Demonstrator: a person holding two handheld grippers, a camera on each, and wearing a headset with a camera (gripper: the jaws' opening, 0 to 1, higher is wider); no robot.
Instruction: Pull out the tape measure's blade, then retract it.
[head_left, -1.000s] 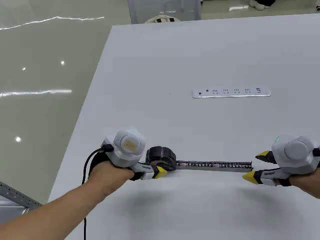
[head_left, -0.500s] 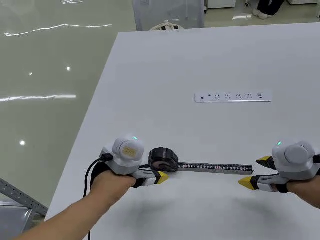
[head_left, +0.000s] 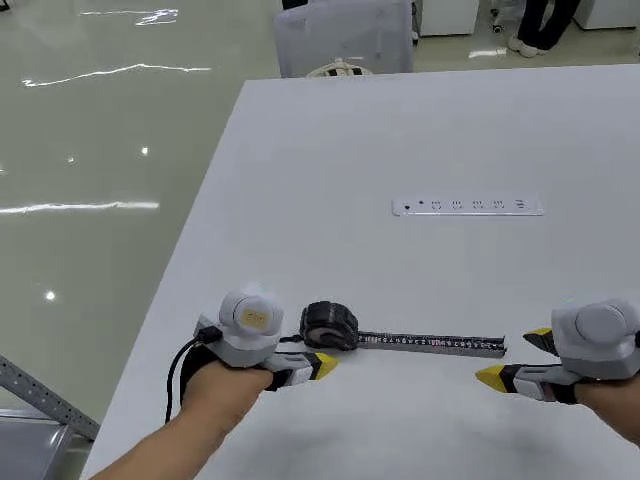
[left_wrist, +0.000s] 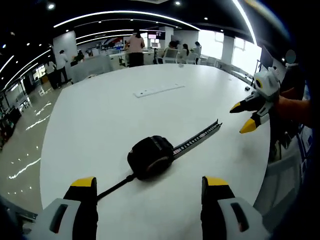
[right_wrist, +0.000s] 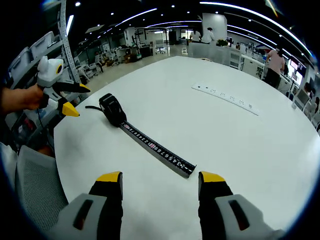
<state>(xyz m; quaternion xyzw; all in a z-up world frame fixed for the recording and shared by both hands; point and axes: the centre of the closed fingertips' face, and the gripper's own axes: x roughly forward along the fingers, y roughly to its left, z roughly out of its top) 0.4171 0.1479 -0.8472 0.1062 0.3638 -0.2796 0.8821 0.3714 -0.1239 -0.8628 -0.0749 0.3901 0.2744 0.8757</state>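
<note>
black round tape measure (head_left: 329, 325) lies on the white bench (head_left: 400, 130), its marked blade (head_left: 430, 343) drawn out flat. left tool (head_left: 315, 358), released and empty, sits just beside the tape measure; right tool (head_left: 515, 355), released too, sits just past the blade's far tip.

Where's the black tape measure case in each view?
Head view: black round tape measure case, lower centre, at the left end of its drawn-out blade.
Left gripper view: case just below centre.
Right gripper view: case upper left.
Shared landmark: white power strip, on the table beyond it in all three.
</note>
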